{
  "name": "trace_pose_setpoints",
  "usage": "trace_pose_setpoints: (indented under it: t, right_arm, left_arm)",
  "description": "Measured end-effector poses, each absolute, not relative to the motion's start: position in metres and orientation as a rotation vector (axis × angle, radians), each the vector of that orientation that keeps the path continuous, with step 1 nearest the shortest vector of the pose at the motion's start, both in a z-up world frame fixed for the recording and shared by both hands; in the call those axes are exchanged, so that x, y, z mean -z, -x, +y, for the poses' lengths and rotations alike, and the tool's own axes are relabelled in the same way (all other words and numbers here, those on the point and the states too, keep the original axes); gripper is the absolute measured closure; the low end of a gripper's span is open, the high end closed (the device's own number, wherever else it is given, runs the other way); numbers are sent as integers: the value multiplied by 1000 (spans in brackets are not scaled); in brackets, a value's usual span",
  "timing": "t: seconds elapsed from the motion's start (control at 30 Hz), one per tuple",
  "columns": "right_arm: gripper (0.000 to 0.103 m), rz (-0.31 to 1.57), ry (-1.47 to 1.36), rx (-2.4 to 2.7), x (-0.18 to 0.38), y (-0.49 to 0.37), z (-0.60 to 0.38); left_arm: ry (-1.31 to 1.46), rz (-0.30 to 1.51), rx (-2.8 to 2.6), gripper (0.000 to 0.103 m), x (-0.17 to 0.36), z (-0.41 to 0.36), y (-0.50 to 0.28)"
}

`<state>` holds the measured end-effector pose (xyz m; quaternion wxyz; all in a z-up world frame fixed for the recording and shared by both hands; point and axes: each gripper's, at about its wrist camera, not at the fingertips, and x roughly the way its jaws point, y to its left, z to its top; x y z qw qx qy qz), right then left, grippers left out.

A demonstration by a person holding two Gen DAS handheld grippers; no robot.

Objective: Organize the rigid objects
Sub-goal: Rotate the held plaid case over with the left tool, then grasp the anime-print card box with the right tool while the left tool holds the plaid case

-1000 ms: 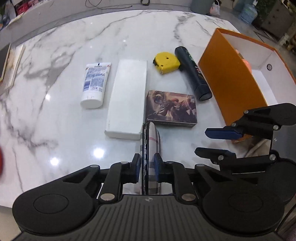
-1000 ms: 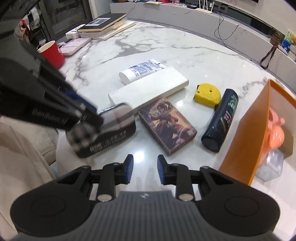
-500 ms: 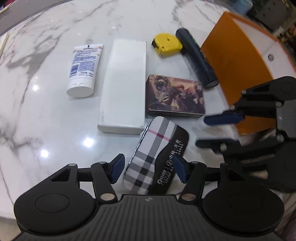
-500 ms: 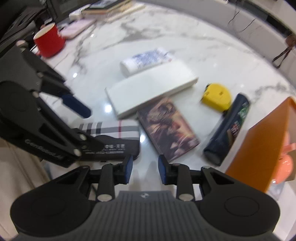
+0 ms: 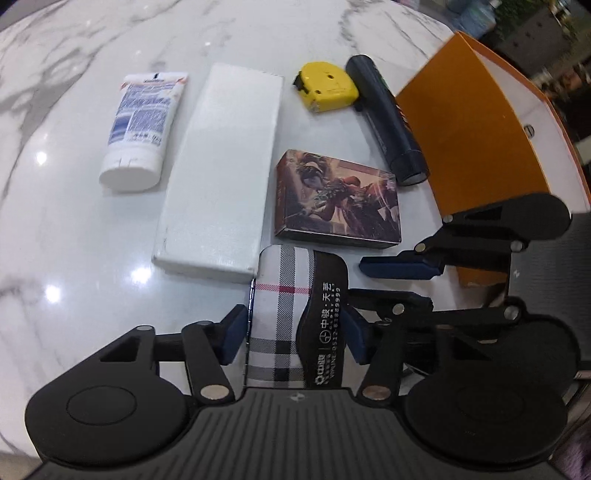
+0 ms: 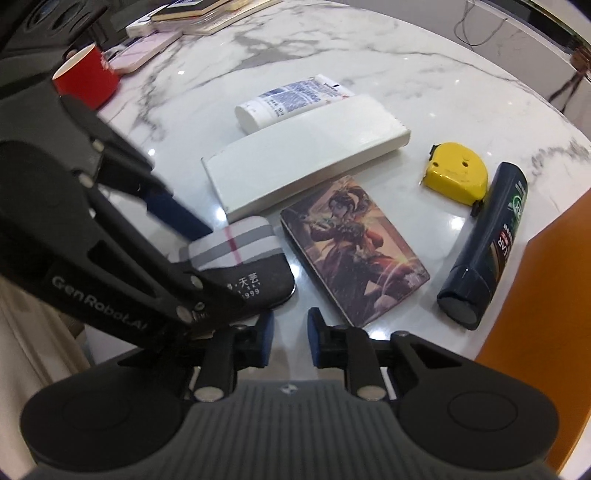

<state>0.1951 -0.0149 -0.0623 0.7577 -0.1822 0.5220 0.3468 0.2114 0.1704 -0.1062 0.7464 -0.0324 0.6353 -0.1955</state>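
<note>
A plaid glasses case lies flat on the marble table, and also shows in the right wrist view. My left gripper is open around it, fingers on both sides with small gaps. My right gripper is open a little and empty, just right of the case; it shows in the left wrist view. Beyond lie a white box, a picture card box, a white tube, a yellow tape measure and a dark bottle.
An orange open box stands at the right with a pink item inside. A red mug and books sit at the far left of the table. The table's front edge is close below the grippers.
The left gripper held the case on edge, then opened. The case now lies flat between its fingers. The right gripper has drawn nearer to the case.
</note>
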Motion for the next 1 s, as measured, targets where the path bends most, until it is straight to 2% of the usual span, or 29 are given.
trace_pose_setpoints:
  t: [0.13, 0.3, 0.53, 0.7, 0.8, 1.0]
  right_arm:
    - [84, 1151, 372, -739, 60, -196, -17]
    - [83, 1153, 325, -763, 52, -177, -25]
    - [89, 1139, 182, -708, 62, -164, -40]
    - [89, 1139, 127, -685, 67, -162, -48]
    - [89, 1125, 147, -685, 67, -161, -46]
    - [89, 1121, 161, -703, 66, -164, -46]
  left_arm:
    - [157, 1379, 386, 59, 103, 182, -211]
    - [212, 1373, 359, 68, 99, 186, -203]
    - [290, 1273, 366, 69, 73, 181, -184]
    - [203, 1281, 347, 69, 77, 158, -174]
    - [231, 1276, 374, 79, 82, 154, -174]
    - [189, 1282, 331, 79, 88, 147, -177]
